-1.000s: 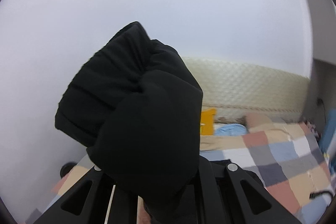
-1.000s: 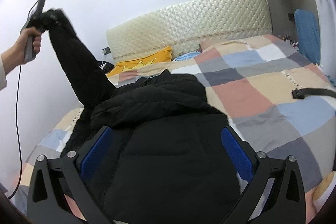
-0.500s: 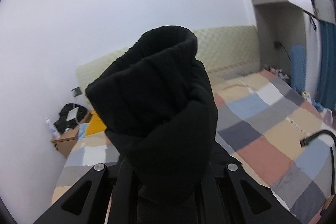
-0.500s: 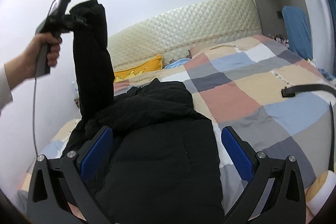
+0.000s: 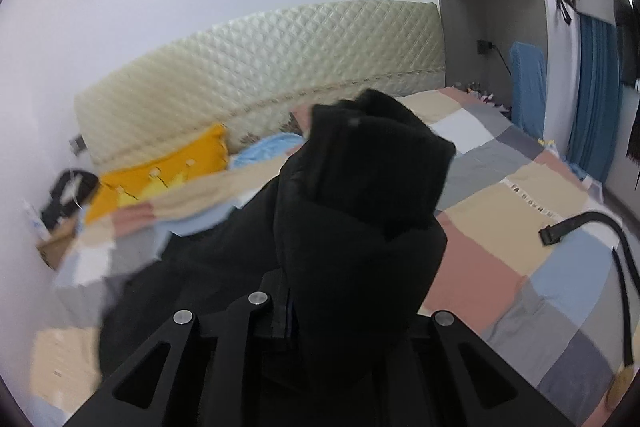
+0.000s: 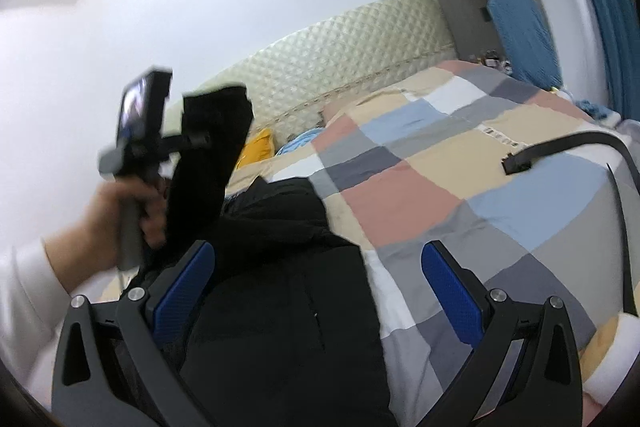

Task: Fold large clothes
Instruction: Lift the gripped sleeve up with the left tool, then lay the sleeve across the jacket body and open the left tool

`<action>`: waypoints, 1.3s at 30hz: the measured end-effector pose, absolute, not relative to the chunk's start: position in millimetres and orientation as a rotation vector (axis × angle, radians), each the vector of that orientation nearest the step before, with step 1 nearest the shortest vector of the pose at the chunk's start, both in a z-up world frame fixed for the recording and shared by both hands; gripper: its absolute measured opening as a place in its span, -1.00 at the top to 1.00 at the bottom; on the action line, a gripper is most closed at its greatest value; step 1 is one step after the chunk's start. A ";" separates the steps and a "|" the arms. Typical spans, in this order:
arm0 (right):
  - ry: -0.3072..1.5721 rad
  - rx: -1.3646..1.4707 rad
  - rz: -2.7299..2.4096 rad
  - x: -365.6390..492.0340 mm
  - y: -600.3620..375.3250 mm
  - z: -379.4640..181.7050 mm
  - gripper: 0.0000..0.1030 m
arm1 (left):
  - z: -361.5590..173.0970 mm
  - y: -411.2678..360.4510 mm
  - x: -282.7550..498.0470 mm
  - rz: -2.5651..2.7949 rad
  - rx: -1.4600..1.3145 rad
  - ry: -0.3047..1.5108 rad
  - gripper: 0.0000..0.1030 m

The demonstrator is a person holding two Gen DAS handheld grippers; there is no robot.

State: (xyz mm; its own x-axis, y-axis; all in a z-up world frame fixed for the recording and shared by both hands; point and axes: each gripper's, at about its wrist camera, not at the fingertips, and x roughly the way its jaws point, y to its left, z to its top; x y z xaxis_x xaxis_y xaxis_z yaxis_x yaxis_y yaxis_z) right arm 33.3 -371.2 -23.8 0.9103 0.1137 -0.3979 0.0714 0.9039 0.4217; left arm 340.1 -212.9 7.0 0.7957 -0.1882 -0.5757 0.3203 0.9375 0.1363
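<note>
A black padded jacket (image 6: 288,307) lies on the checked bedspread (image 6: 460,163). Its sleeve (image 6: 208,163) stands lifted, with my left gripper (image 6: 196,139) shut on the cuff. In the left wrist view the bunched cuff (image 5: 360,207) fills the middle and hides the left gripper's (image 5: 320,307) fingertips. My right gripper (image 6: 316,279) stands open low over the jacket's body, and its blue pads (image 6: 448,291) touch nothing. A hand (image 6: 120,211) in a white sleeve holds the left gripper's handle.
A cream quilted headboard (image 5: 260,67) runs along the back wall. A yellow pillow (image 5: 160,171) and a light blue cloth (image 5: 264,151) lie at the head of the bed. A black strap (image 6: 560,151) lies on the bedspread at the right. A bedside table (image 5: 56,235) stands at left.
My left gripper has carried the sleeve cuff down and rightwards over the jacket, closer to the right gripper. The right gripper has shifted a little and rolled, still open.
</note>
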 end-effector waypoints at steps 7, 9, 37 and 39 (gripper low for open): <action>0.433 0.500 -0.036 43.0 -384.1 -35.3 -1.00 | -78.8 -235.0 353.8 -0.300 0.227 0.672 0.74; 0.430 0.511 -0.032 45.0 -383.7 -39.7 -1.00 | -108.6 -239.2 363.6 -0.317 0.172 0.723 0.74; 0.455 0.431 -0.060 51.3 -370.3 -48.5 -1.00 | -86.5 -227.0 285.0 -0.293 0.291 0.583 -0.44; 0.448 0.421 -0.053 50.8 -368.9 -46.0 -1.00 | -68.3 -214.7 276.6 -0.306 0.255 0.580 -0.44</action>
